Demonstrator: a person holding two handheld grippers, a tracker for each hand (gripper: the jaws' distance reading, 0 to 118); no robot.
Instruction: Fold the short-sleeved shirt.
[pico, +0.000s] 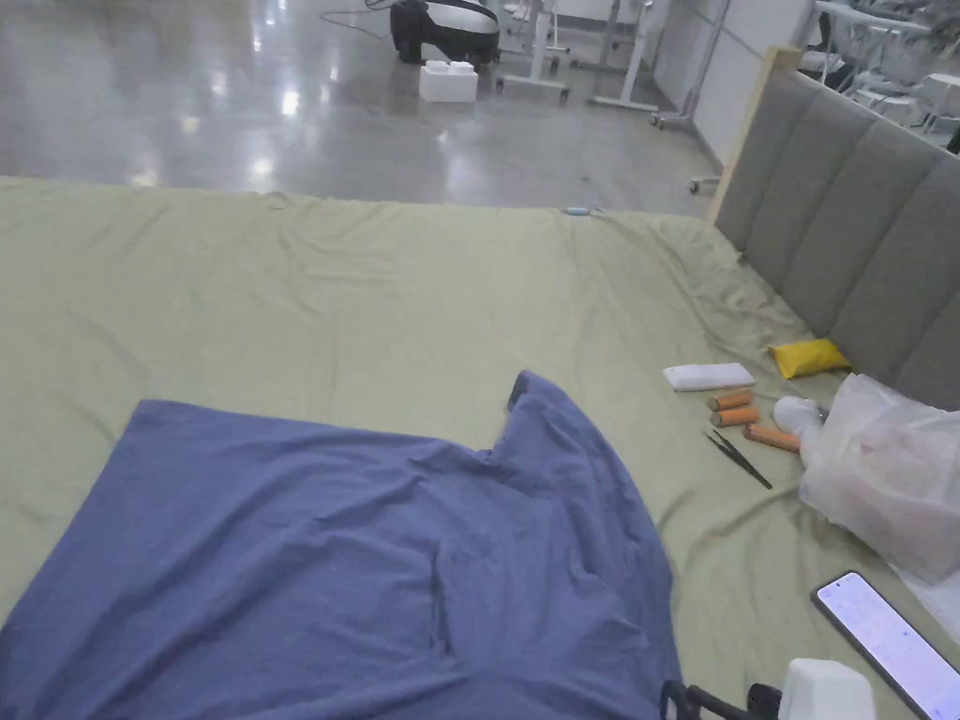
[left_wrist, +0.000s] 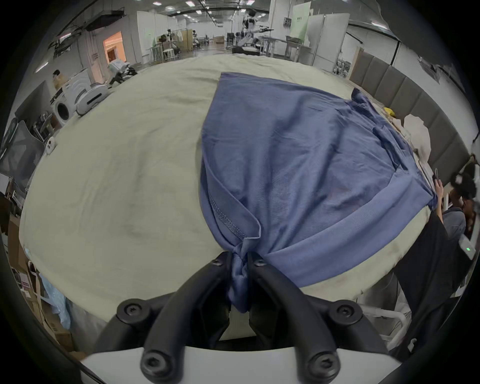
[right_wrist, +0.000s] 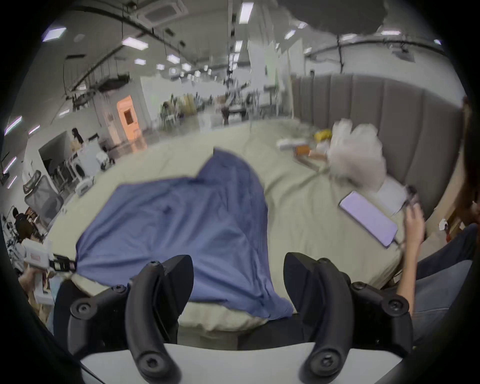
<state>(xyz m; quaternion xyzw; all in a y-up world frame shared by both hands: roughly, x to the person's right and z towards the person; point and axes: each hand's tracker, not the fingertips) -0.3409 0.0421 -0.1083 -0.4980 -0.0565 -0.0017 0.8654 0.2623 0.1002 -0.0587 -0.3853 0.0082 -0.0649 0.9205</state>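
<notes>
The head view looks down from above the bed's (pico: 375, 281) near edge toward 12 o'clock, with the headboard (pico: 844, 216) at 2 o'clock. The left gripper view sits low and close at the shirt's (left_wrist: 298, 161) corner. The right gripper view looks across the same shirt, sharing the phone (right_wrist: 368, 218) with the head view.

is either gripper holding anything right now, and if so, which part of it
The left gripper is shut on a bunched corner at the hem of the blue short-sleeved shirt. The right gripper is open above the shirt, holding nothing.
</notes>
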